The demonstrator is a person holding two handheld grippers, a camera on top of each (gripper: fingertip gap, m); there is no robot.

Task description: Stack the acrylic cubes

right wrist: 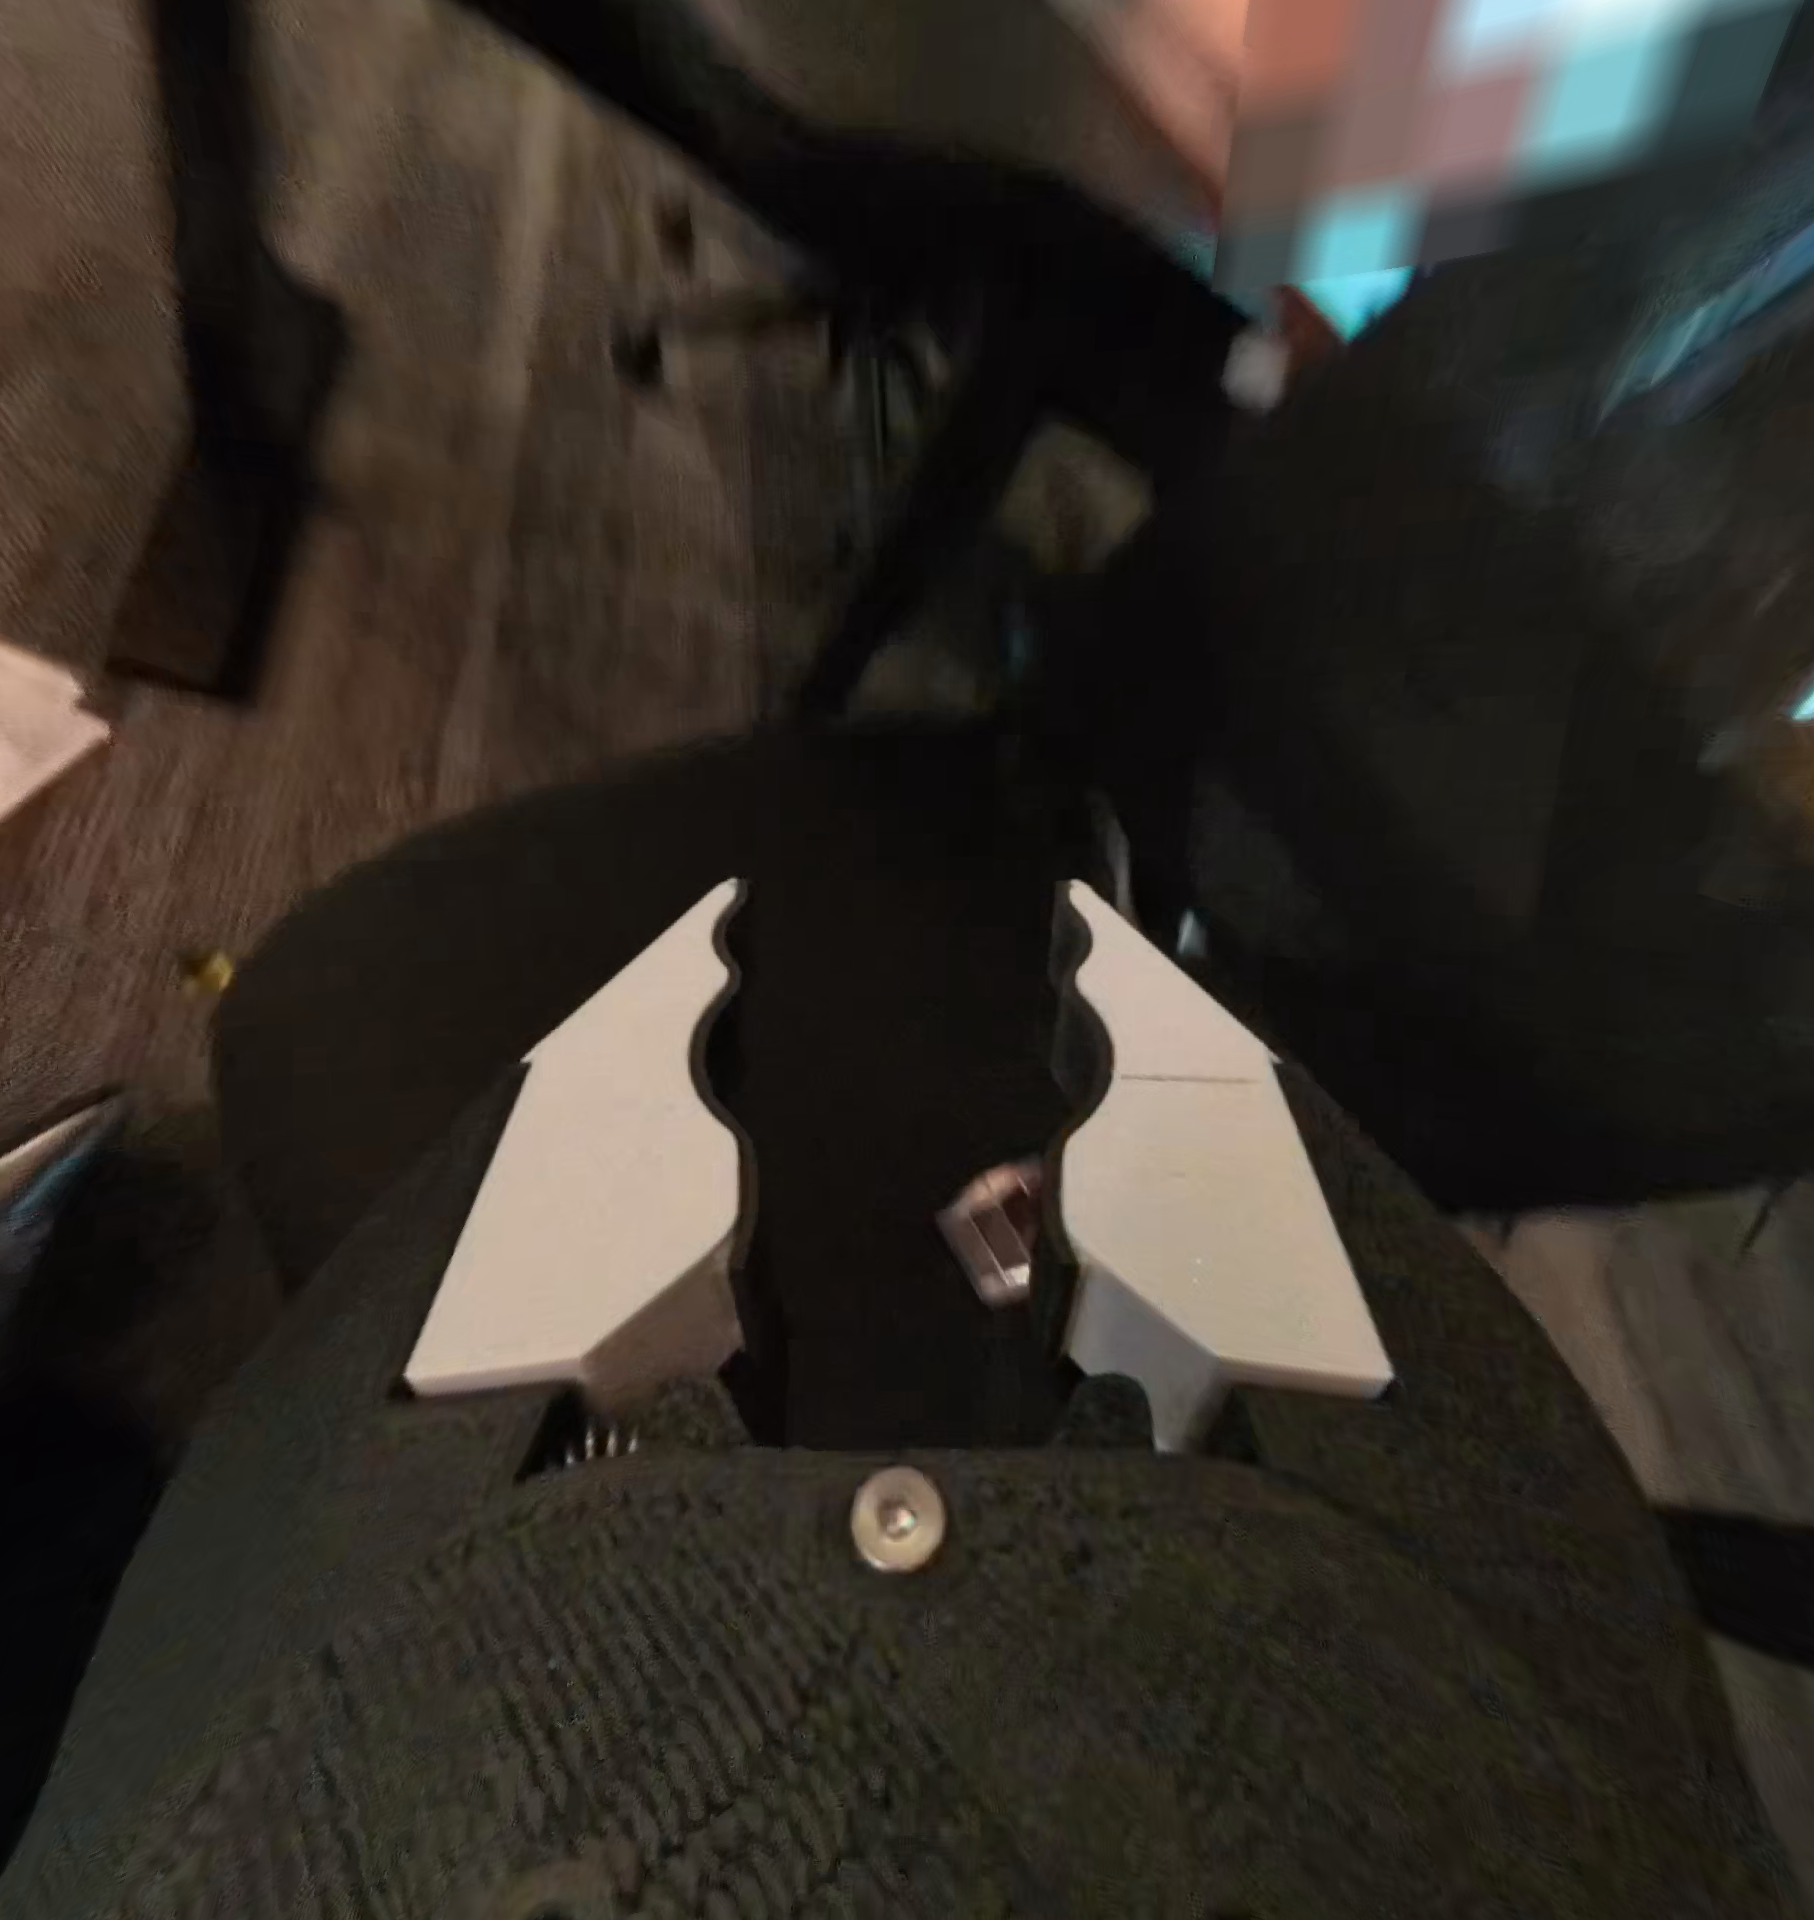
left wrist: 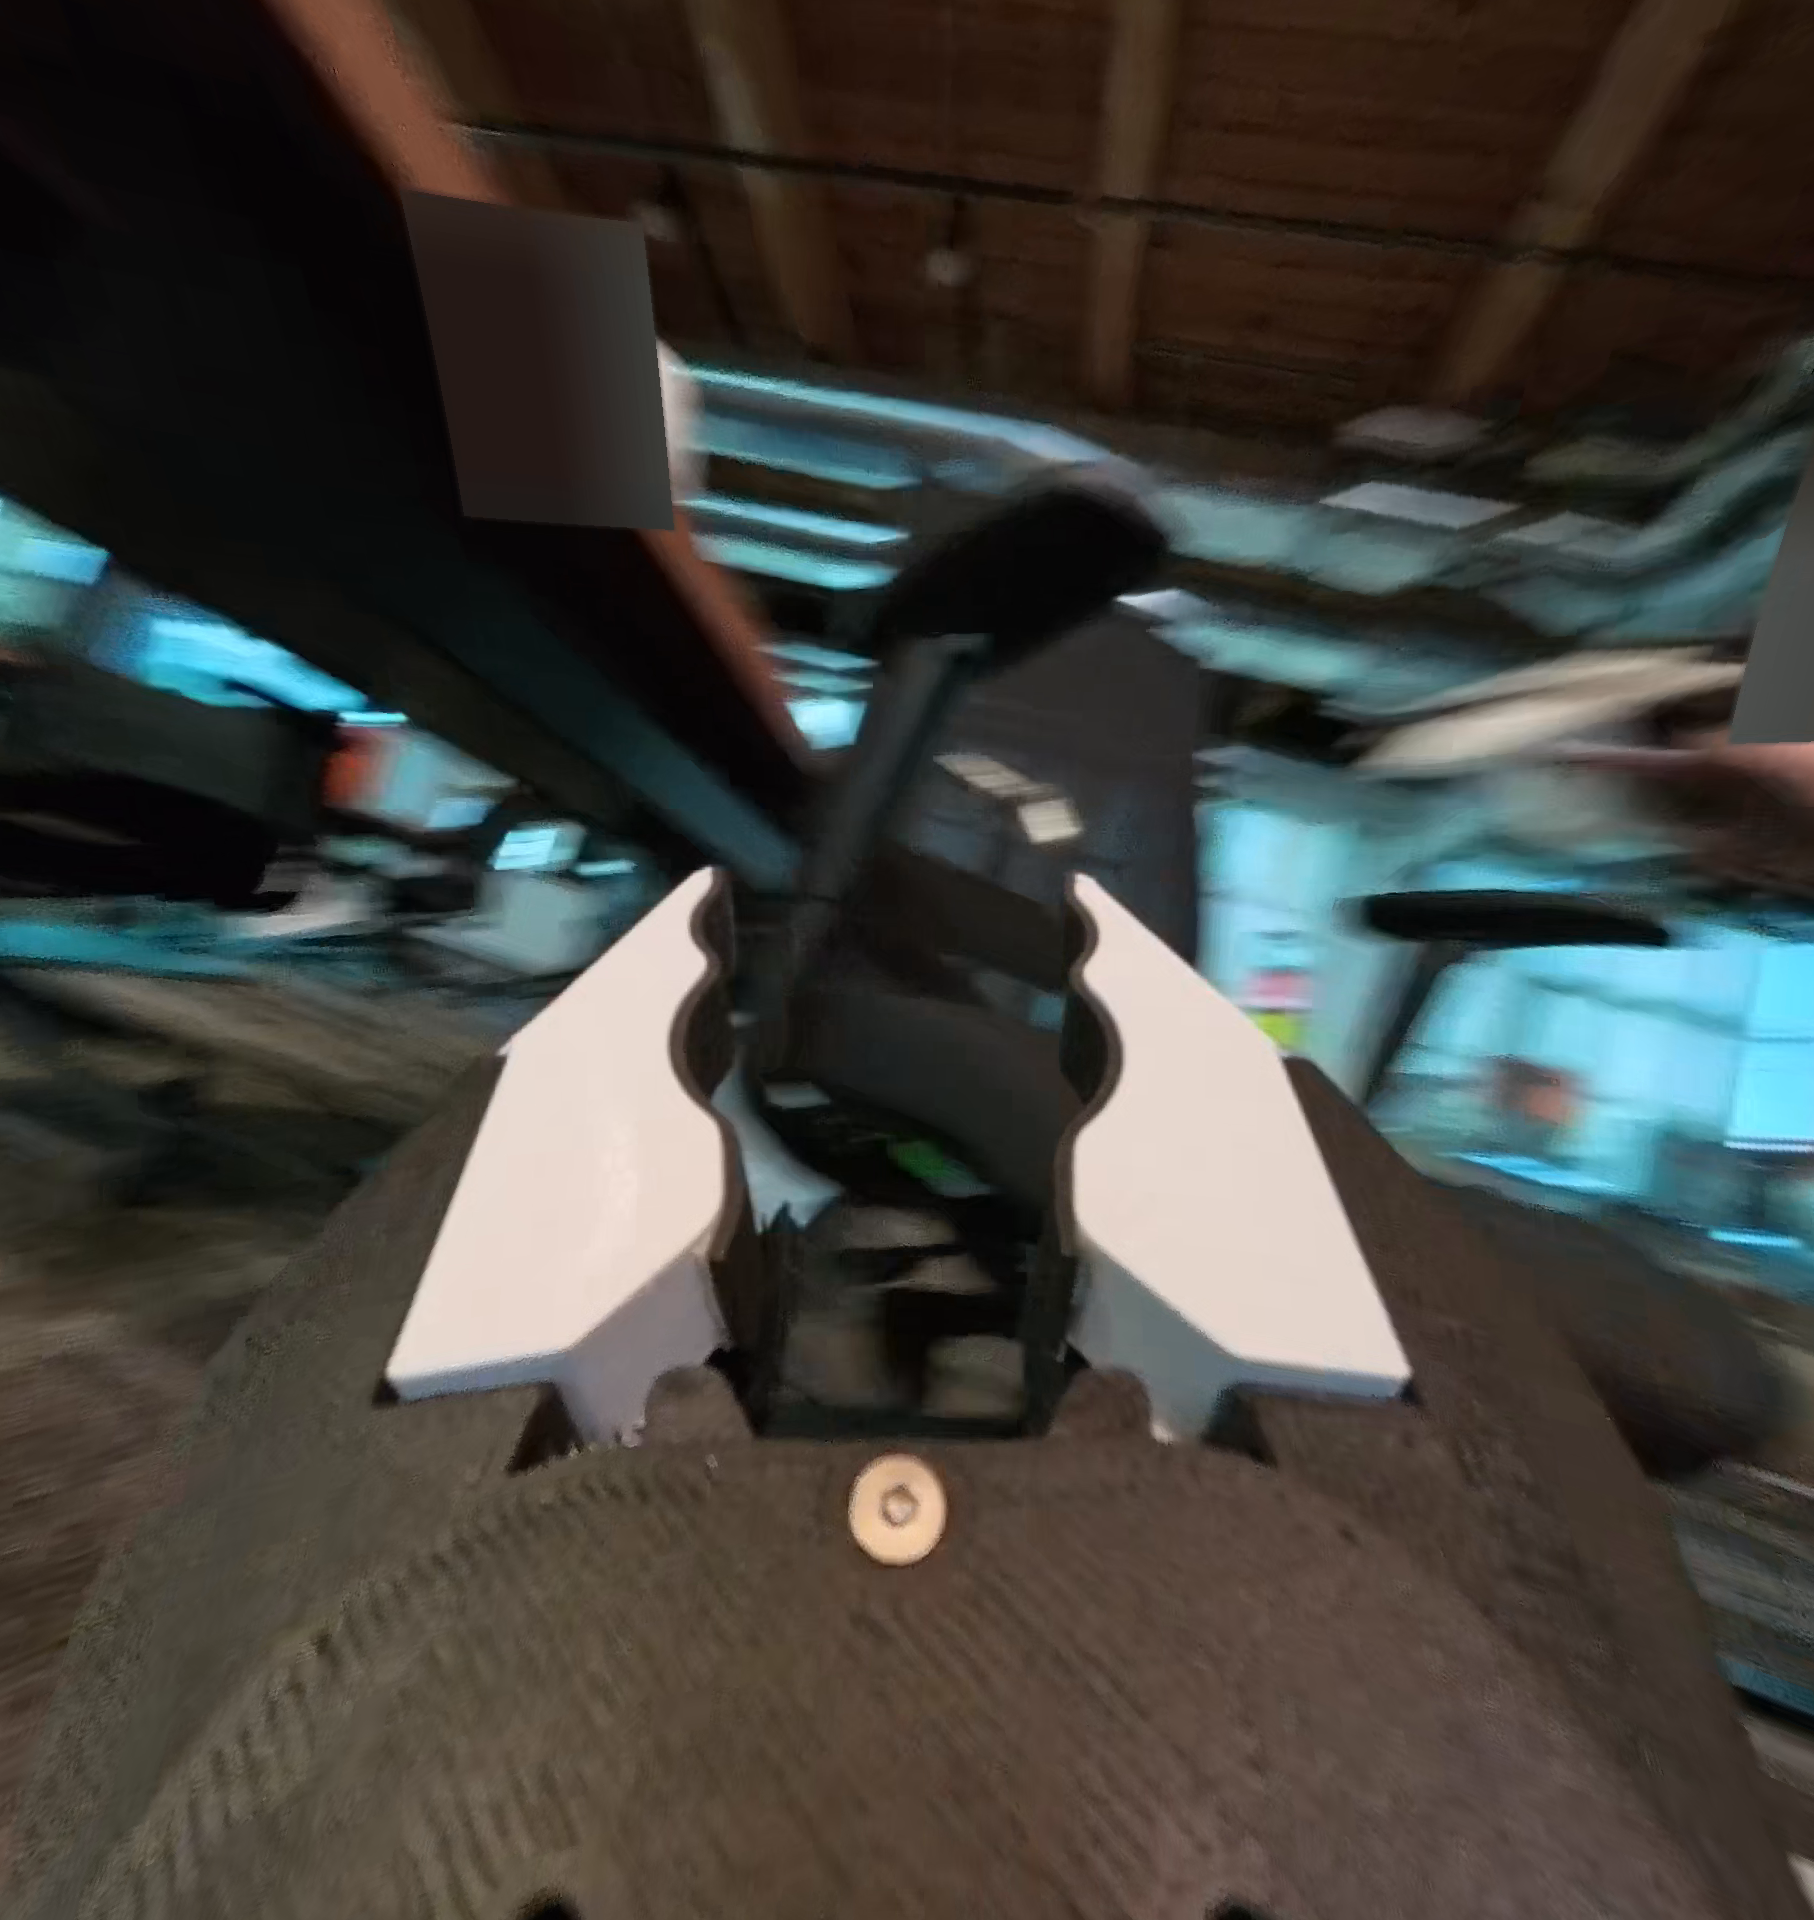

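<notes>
Both views are smeared by motion. My left gripper [left wrist: 898, 883] points upward into the room with its white fingers [left wrist: 612, 1122] wide apart and nothing between the pads. Beyond the fingertips stands a black chair armrest [left wrist: 1017, 561] on its dark post [left wrist: 892, 758]. My right gripper [right wrist: 903, 888] points down with its white fingers [right wrist: 612, 1164] wide apart. A broad, rounded black surface [right wrist: 529, 873] lies behind and below them. The pads do not press on it. A small metal piece [right wrist: 996, 1231] shows low in the gap, by the right finger.
A wooden beamed ceiling [left wrist: 1298, 208] and a dark slanted beam [left wrist: 467, 582] are above the left gripper. A second black armrest [left wrist: 1505, 920] is at the right. Brownish carpet [right wrist: 518, 468], a white object [right wrist: 9, 727] and a dark heap [right wrist: 1505, 779] surround the right gripper.
</notes>
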